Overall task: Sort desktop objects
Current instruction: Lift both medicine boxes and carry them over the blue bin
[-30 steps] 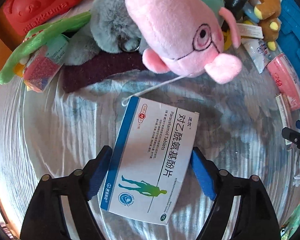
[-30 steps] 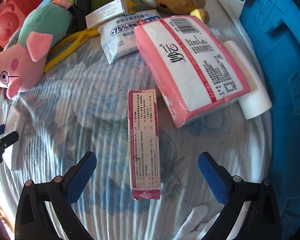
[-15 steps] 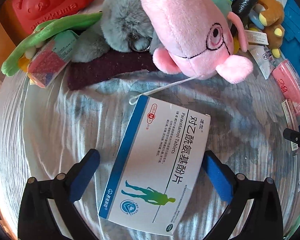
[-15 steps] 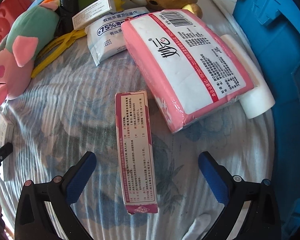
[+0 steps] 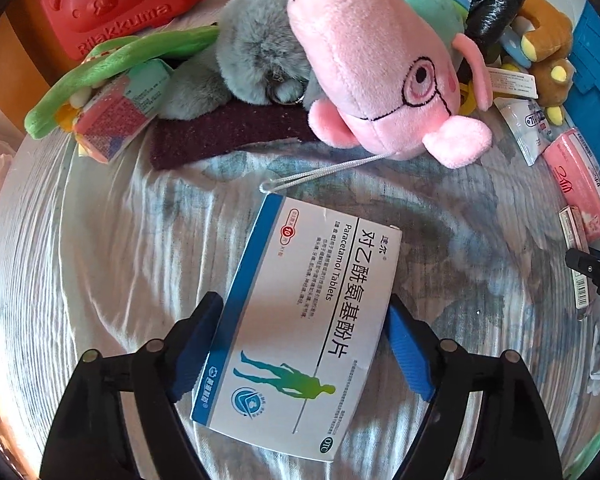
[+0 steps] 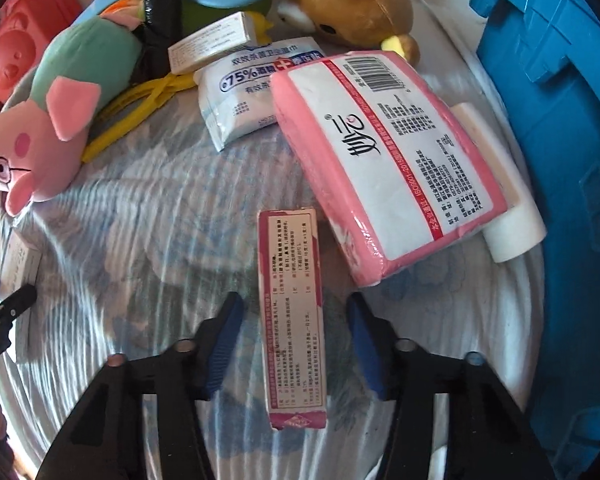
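Since a second ago the right gripper [image 6: 292, 342], pointing steeply down at the bedsheet [image 6: 148, 240], is closing around the slim pink carton [image 6: 292, 312] without touching it, while the left gripper [image 5: 304, 344], equally steep, closes on the paracetamol box [image 5: 300, 320].

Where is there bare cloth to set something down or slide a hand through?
Bare cloth lies left of the paracetamol box, below the maroon cloth, and between the pink pig plush and the narrow pink box. The far edge is crowded with toys and packets; the tissue pack crowds the blue bin.
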`<act>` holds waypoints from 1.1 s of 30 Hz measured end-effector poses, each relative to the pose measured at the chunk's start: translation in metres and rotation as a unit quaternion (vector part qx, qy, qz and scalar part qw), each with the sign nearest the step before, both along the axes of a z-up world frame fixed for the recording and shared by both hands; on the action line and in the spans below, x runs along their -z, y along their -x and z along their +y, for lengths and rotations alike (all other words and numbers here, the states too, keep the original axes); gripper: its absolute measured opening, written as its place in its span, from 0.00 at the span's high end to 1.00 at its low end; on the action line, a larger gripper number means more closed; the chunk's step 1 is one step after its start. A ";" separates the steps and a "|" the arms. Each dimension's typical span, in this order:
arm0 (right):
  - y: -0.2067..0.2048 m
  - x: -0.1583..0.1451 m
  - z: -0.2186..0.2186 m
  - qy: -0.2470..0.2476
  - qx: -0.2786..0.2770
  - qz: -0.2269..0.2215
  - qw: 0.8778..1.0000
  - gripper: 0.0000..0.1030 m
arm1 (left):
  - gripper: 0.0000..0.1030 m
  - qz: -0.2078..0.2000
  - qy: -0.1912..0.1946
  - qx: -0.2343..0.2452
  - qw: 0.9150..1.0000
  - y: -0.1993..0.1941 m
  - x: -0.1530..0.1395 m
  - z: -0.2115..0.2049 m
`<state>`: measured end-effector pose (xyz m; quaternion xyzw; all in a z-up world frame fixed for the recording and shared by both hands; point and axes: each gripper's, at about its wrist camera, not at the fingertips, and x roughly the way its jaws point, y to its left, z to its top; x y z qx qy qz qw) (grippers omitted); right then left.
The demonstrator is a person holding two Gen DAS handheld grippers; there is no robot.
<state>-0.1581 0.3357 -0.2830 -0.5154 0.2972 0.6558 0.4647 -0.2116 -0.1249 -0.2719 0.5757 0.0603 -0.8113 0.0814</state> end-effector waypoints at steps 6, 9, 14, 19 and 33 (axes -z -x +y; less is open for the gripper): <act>-0.011 -0.006 -0.015 0.004 -0.018 0.023 1.000 0.73 | 0.23 0.026 0.008 -0.005 1.000 -0.025 -0.026 0.006; -0.016 -0.019 -0.030 -0.007 -0.028 0.038 0.999 0.73 | 0.23 0.049 0.028 0.004 0.998 -0.041 -0.046 0.015; -0.024 -0.066 -0.055 -0.057 -0.060 0.066 0.994 0.73 | 0.23 0.100 0.041 0.010 0.994 -0.056 -0.082 0.013; -0.004 -0.121 -0.071 -0.137 -0.093 0.096 0.981 0.73 | 0.23 0.168 0.041 0.005 0.985 -0.070 -0.111 0.022; -0.057 -0.266 -0.152 -0.346 -0.122 0.172 0.914 0.73 | 0.23 0.353 0.029 0.090 0.931 -0.107 -0.241 0.132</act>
